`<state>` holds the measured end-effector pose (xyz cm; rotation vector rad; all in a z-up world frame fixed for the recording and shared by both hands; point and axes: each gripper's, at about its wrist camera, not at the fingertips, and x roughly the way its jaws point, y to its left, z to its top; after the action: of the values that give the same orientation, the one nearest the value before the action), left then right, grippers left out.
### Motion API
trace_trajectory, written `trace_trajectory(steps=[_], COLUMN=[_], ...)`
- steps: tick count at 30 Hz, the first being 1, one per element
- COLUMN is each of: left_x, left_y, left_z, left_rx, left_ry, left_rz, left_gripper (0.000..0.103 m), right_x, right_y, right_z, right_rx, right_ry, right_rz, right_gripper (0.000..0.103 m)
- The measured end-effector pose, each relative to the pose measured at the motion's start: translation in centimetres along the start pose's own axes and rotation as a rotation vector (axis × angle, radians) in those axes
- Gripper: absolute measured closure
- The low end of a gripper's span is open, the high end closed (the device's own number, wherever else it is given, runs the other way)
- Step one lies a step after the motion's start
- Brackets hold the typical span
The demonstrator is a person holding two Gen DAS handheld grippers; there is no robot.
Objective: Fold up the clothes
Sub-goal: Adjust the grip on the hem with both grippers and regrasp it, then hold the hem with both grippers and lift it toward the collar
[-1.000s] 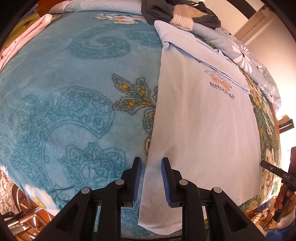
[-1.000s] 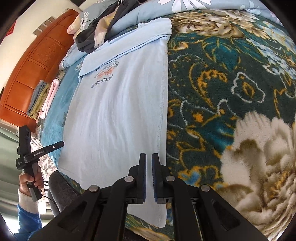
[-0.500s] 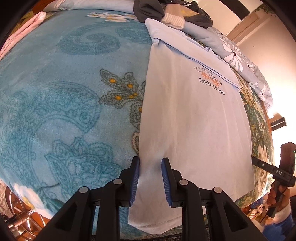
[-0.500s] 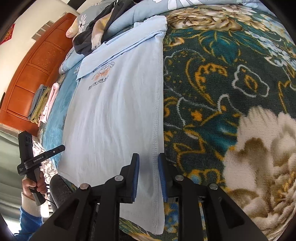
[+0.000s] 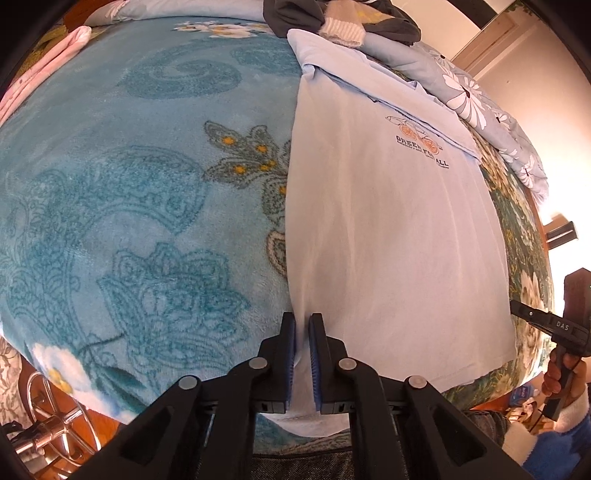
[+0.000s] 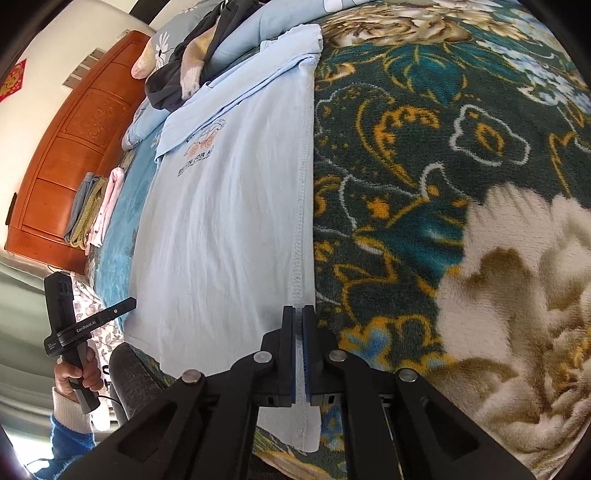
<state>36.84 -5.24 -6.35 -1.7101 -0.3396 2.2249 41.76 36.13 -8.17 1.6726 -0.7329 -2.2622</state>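
A light blue T-shirt [image 5: 388,240] [image 6: 229,221] with an orange chest print lies flat on the bed, sleeves folded in at the far end. My left gripper [image 5: 302,321] sits at the shirt's left edge near the hem. Its jaws are closing with a fold of the cloth between the blue pads. At the shirt's stitched right edge, my right gripper [image 6: 298,314] has its jaws closing tight, the pads almost together with the seam pinched between them. Each view shows the other tool's handle in a person's hand [image 5: 561,373] [image 6: 77,373].
A light teal blanket [image 5: 129,184] lies left of the shirt, a dark floral blanket [image 6: 443,147] right of it. Dark clothes [image 5: 332,14] [image 6: 184,70] are piled at the head. Folded garments [image 6: 96,210] sit by the wooden headboard [image 6: 66,147]. The bed edge runs just below the hem.
The left jaws slid right onto the shirt's left edge and narrowed on it. The right jaws opened, straddled the right seam, then shut on it.
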Motion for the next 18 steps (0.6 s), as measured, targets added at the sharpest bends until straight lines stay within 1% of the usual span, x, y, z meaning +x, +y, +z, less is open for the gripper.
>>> trace_trajectory(steps=[3,5,10,12,14,18], left_x=[0.0,0.0,0.0,-0.1,0.0,-0.1], left_y=[0.7,0.7,0.8,1.0,0.9,0.9], left_z=[0.0,0.0,-0.1,-0.2,-0.2,-0.3], left_rx=[-0.038,-0.044,-0.061,-0.070,-0.068,-0.064], left_ry=[0.002,0.001,-0.004,-0.007,-0.007,-0.008], left_rz=[-0.036,-0.040,-0.049,-0.055,-0.054,-0.050], left_gripper=[0.094,0.094,0.094,0.094,0.094,0.094], right_x=[-0.7,-1.1,-0.4,0.0,0.3,0.3], right_y=[-0.5,-0.6,-0.3,0.4,1.1,1.4], right_z=[-0.1,-0.1,-0.2,-0.7,-1.1,-1.8], right_rx=[0.011,0.003,0.017,0.006,-0.004,-0.007], right_ry=[-0.025,-0.052,-0.027,-0.026,-0.028,-0.020], right_rz=[0.008,-0.008,-0.041,-0.049,-0.058,-0.059], right_gripper=[0.100,0.100,0.099,0.091,0.082,0.081])
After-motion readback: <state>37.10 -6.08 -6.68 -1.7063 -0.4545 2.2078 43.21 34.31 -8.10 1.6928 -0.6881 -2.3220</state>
